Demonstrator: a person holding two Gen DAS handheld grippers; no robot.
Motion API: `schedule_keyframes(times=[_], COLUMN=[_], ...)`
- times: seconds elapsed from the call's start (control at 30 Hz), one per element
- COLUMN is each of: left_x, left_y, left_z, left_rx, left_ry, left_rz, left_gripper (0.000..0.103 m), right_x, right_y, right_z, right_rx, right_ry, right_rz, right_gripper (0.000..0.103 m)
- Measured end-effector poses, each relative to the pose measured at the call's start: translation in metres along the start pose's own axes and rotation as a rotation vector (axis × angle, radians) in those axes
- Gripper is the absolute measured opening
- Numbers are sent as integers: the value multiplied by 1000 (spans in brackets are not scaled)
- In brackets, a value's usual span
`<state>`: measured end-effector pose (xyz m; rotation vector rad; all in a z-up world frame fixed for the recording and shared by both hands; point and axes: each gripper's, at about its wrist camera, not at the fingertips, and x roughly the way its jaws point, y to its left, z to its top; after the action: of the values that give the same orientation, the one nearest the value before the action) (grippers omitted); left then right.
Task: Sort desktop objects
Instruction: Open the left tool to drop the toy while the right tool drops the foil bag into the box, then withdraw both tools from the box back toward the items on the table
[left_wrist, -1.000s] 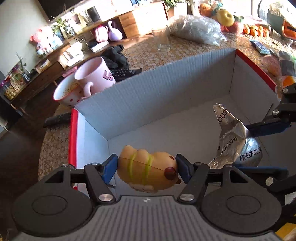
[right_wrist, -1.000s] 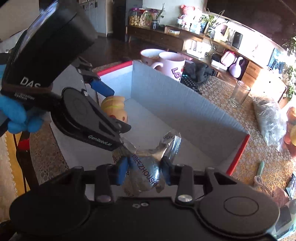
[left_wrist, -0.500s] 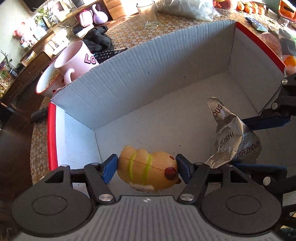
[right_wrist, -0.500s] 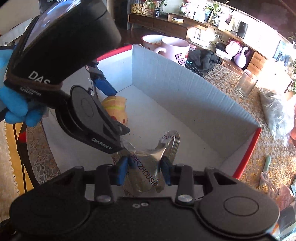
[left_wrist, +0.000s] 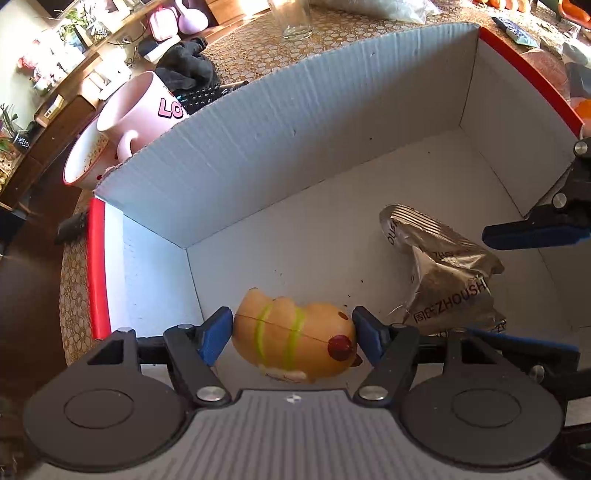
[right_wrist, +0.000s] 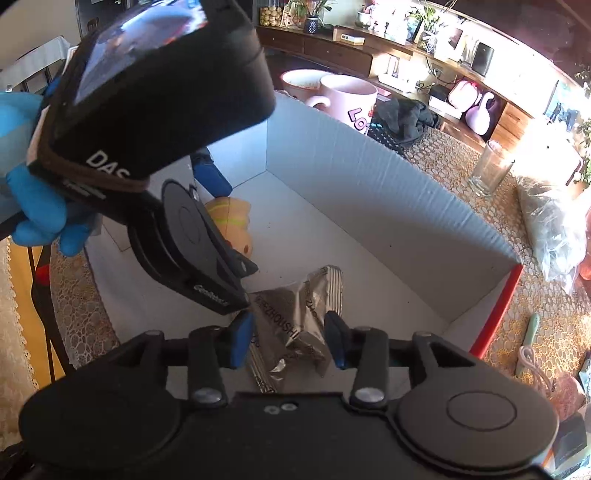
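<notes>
Nearest the left camera, the left gripper (left_wrist: 292, 334) has its blue pads against both ends of the orange toy (left_wrist: 293, 338), a plump animal with green stripes and a red cheek. It is gripped lengthwise and low inside the cardboard box (left_wrist: 280, 155), close to the floor near the red-edged end wall; whether it touches the floor, I cannot tell. That low hold looks chosen so the toy drops no distance when let go.

Just beside it, the right gripper (right_wrist: 286, 338) tells another story: its jaws stand apart around the silver snack packet (right_wrist: 295, 314), with daylight on either side. The packet looks to be lying crumpled on the box floor, apparently already delivered.

Both tools lean forward and down over the box's near edge. The left one crosses the right camera's view, held by a blue-gloved hand (right_wrist: 35, 210).

Farther off, beyond the back wall, stand a pink mug (left_wrist: 142, 110) and a glass tumbler (right_wrist: 489, 168) on the lace cloth.
</notes>
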<state>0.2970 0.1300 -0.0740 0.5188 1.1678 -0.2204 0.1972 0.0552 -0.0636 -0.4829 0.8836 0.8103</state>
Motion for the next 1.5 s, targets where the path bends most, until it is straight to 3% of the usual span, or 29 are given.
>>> schedule_keyframes(times=[0.53, 0.67, 1.2, 1.5], left_x=[-60, -78, -134, -163], left_y=[-10, -13, -45, -79], left_z=[-14, -19, -47, -52], left_rx=[-31, -38, -68, -75], left_ry=[-100, -126, -195, -256], left_rz=[45, 52, 42, 19], left_gripper=[75, 75, 75, 82], right_x=[-43, -62, -127, -155], right_y=[-4, -6, -8, -20], right_z=[-2, -9, -45, -71], right_rx=[11, 12, 24, 45], right_ry=[-69, -104, -161, -186], right_rz=[-26, -30, -66, -90], right_gripper=[47, 65, 66, 69])
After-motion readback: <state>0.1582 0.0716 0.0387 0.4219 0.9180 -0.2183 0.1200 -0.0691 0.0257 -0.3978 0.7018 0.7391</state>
